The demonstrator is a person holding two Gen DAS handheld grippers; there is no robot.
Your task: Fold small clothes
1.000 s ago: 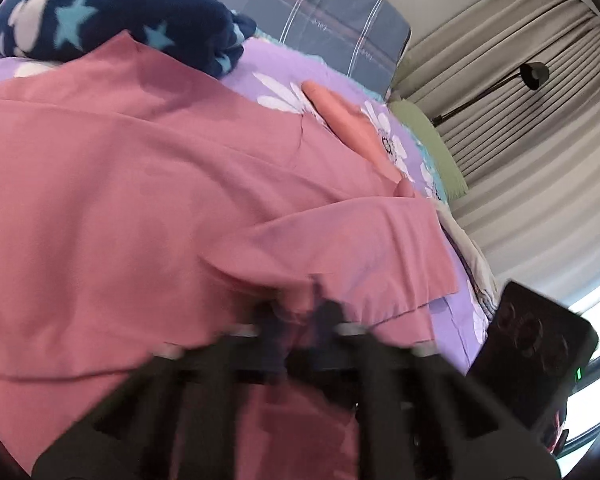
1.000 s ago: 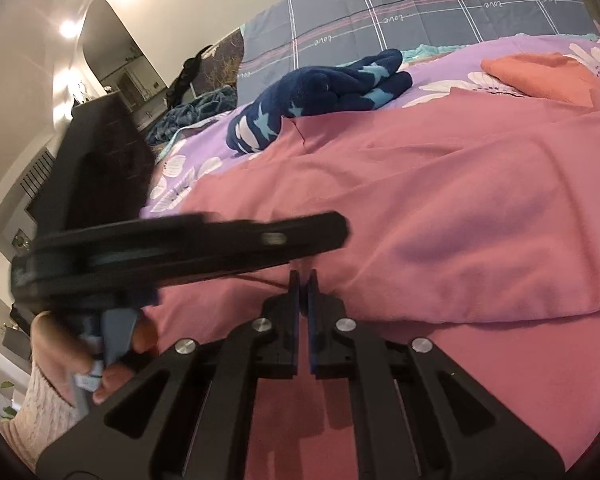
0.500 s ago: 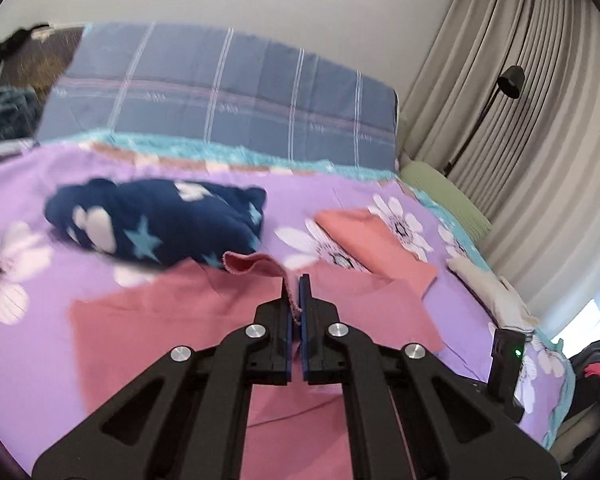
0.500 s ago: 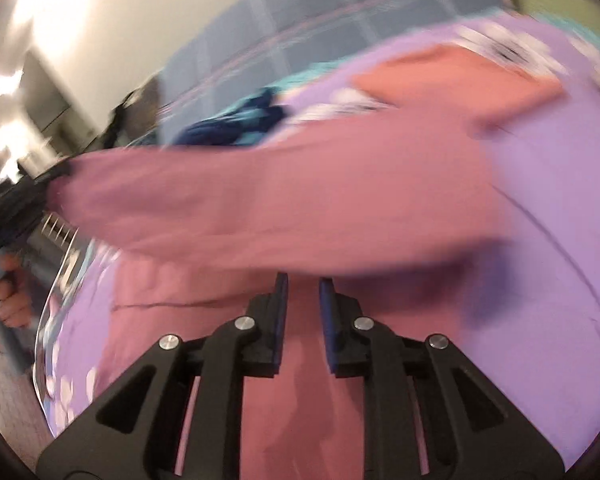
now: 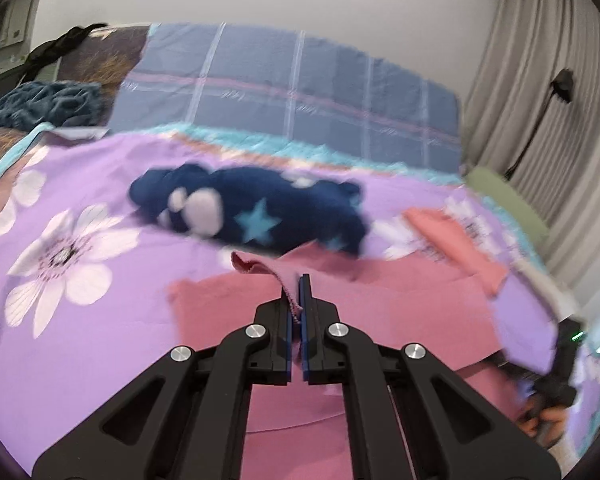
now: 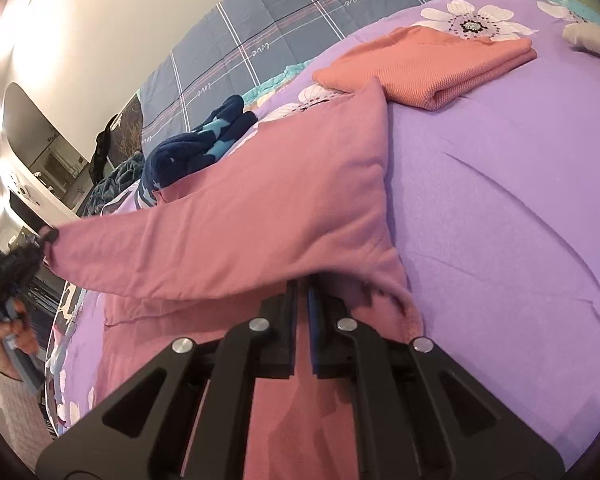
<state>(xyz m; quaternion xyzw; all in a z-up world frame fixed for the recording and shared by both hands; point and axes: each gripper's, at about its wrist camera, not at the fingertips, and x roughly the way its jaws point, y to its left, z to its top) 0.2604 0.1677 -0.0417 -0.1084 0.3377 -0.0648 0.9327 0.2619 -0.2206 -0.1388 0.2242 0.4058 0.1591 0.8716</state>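
- The left gripper (image 5: 298,294) was clamped narrow on a hem of the pink garment (image 6: 260,216), a curl of cloth pinched between its blue pads; a second earlier it sat low in the folds, and it had since risen so its camera looked out flat over the whole bed.
- The right gripper (image 6: 302,296) had its jaws almost closed with the garment's near right corner bunched at the tips. Half a second before they stood slightly apart over blurred cloth. I judged it was gripping, though the cloth hid the pads.
- Between the two grips, the lifted edge hung as a taut band running left to right above the purple flowered bedspread (image 6: 520,200), while the lower layer of the garment lay flat on the bed beneath it.
- The garment's far corner rested near the folded orange garment (image 6: 428,64), just short of it. The navy star-print garment (image 5: 252,212) lay crumpled beyond the pink one, not yet folded.
- The change read as the start of a fold: the near edge was picked up and stretched, ready to be carried over toward the far side.
- The likely risk was the thin pinch on the left slipping before the edge was laid down.
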